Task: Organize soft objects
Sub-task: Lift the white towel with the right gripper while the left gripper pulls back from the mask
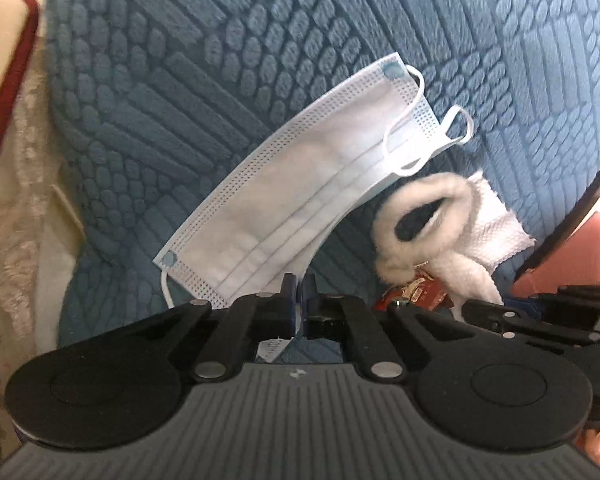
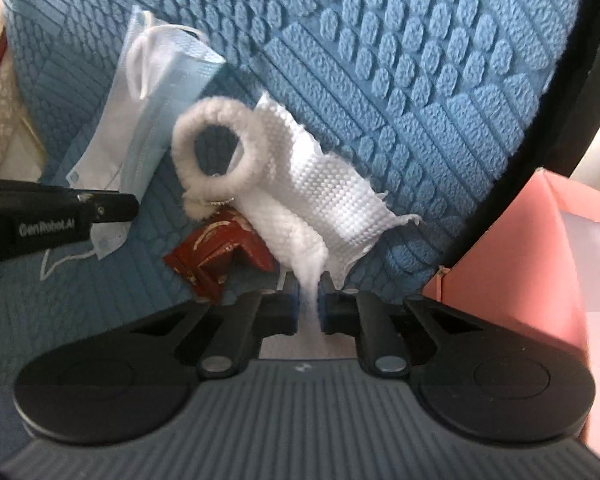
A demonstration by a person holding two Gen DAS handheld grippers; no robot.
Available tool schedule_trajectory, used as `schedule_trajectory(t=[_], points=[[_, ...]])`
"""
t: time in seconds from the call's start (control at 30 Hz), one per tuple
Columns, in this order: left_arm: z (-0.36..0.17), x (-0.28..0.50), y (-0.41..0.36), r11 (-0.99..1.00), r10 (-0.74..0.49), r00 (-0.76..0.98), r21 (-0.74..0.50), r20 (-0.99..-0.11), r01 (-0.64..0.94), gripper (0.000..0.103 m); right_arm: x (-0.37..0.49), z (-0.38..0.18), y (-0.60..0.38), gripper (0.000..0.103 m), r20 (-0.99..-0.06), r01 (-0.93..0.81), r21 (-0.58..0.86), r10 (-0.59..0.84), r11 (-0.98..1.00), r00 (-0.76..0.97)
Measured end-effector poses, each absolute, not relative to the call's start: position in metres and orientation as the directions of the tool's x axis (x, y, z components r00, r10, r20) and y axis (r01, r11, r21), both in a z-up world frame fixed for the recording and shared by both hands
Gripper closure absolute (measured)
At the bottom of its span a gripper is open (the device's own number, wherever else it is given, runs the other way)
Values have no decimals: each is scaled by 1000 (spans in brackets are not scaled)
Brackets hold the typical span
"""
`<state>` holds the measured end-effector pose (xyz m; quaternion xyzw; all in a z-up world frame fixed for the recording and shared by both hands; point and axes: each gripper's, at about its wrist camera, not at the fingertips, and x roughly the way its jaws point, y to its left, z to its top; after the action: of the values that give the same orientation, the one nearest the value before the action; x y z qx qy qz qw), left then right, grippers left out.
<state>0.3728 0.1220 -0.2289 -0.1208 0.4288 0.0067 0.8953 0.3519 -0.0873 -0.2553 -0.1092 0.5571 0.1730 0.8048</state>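
Note:
A pale blue face mask (image 1: 296, 184) rises off the blue quilted cushion (image 1: 220, 60), its lower edge pinched in my left gripper (image 1: 299, 286), which is shut on it. In the right wrist view the same mask (image 2: 140, 112) stands on edge at the left, with the left gripper (image 2: 112, 208) gripping its bottom corner. A white woven cloth (image 2: 328, 184) with a fuzzy white ring (image 2: 216, 152) lies in the middle; my right gripper (image 2: 309, 286) is shut on the cloth's near end. A red wrapper (image 2: 216, 252) lies under the ring.
A pink box (image 2: 540, 248) stands at the right beyond the cushion's dark rim (image 2: 540, 128). Cream lace fabric with a red border (image 1: 8, 128) lies off the cushion's left side. The white cloth (image 1: 492, 216) and red wrapper (image 1: 416, 292) sit right of the mask.

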Motion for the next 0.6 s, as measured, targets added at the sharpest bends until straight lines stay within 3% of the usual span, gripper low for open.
schedule_trajectory(t=[0.6], points=[[-182,289,124,924,-140,664,-338,-735,-179,100,307,-186,-94,91,-895,-386,72,230,920,381]])
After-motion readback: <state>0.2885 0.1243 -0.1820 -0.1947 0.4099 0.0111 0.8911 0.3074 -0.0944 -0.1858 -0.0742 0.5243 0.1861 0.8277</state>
